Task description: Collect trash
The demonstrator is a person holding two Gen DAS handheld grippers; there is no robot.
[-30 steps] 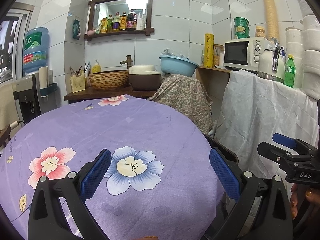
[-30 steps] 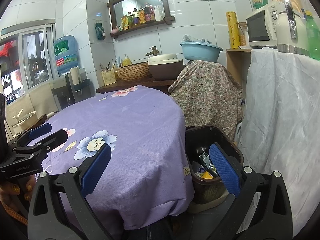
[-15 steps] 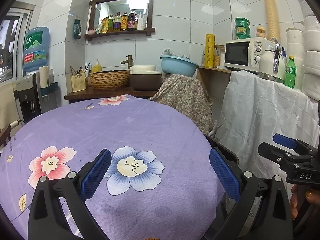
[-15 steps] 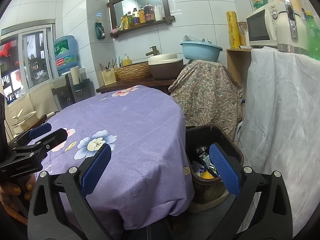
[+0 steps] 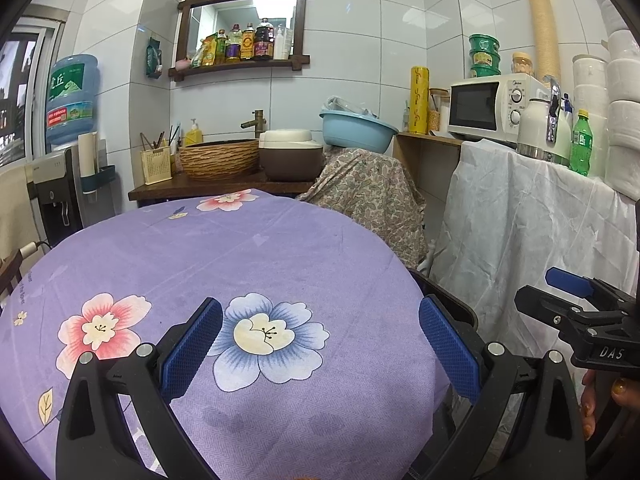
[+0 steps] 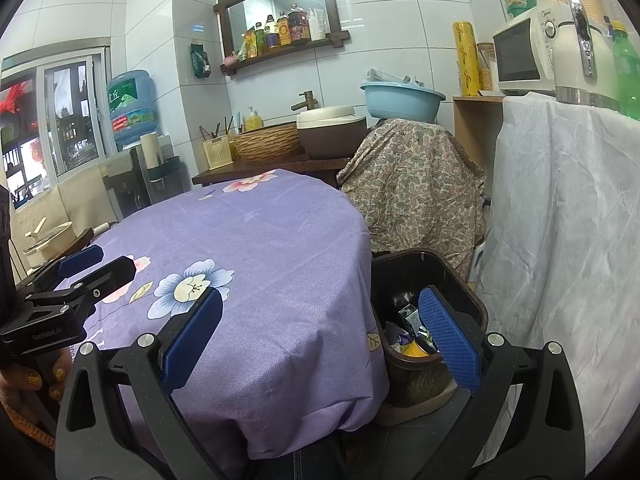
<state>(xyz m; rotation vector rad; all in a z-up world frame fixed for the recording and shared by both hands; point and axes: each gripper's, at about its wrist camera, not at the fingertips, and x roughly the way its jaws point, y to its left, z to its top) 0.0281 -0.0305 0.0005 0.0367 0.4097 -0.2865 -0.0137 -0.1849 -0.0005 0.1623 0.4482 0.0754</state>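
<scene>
A dark brown trash bin [image 6: 468,292] stands on the floor at the right edge of the round table [image 6: 256,240], with mixed wrappers and a yellow item [image 6: 416,348] inside. Only the bin's rim [image 5: 452,296] shows in the left wrist view. My left gripper [image 5: 320,344] hovers open over the purple flowered cloth, nothing between its blue pads. My right gripper [image 6: 320,340] is open too, spanning the table edge and the bin, holding nothing. No loose trash shows on the tabletop.
A white-draped counter [image 5: 520,220] with a microwave [image 5: 488,108], kettle and green bottle stands to the right. A paisley-covered object [image 6: 412,176] under a blue basin [image 6: 400,98] sits behind the bin. A wooden sink counter [image 5: 224,184] and water dispenser [image 5: 60,184] are beyond the table.
</scene>
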